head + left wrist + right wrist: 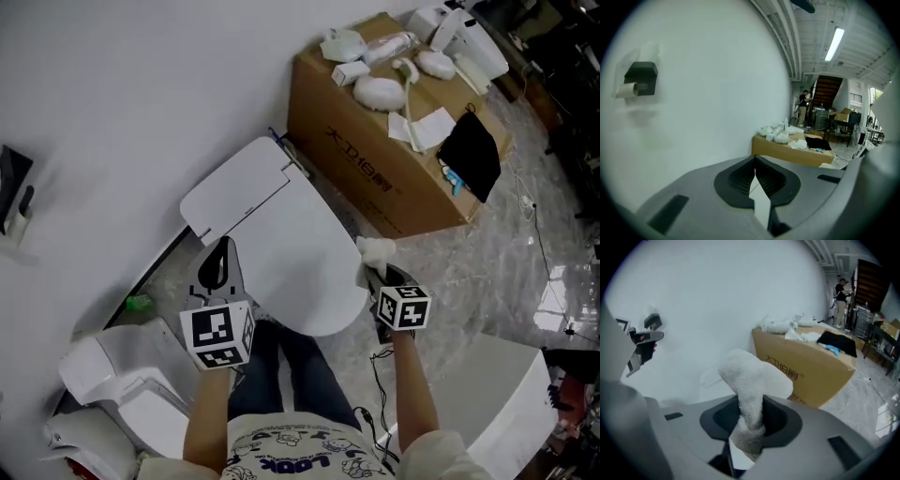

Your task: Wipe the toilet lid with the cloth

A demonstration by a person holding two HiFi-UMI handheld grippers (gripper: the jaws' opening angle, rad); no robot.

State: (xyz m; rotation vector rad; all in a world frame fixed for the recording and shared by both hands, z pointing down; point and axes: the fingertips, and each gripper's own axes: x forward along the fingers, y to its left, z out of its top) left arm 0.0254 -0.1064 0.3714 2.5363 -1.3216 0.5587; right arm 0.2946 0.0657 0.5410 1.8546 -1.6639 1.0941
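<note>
The white toilet lid (300,253) lies shut between my two grippers in the head view, with the flat tank cover (234,187) behind it. My right gripper (382,274) is shut on a white fluffy cloth (377,248) at the lid's right edge; in the right gripper view the cloth (752,385) sticks up out of the jaws. My left gripper (217,267) is beside the lid's left edge, jaws shut together on nothing, pointing at the white wall (693,84).
A brown cardboard box (384,159) with white items and a black cloth (472,153) on top stands right of the toilet. White bins (122,384) sit at the lower left. A toilet paper holder (640,79) hangs on the wall. The floor is marble tile (487,272).
</note>
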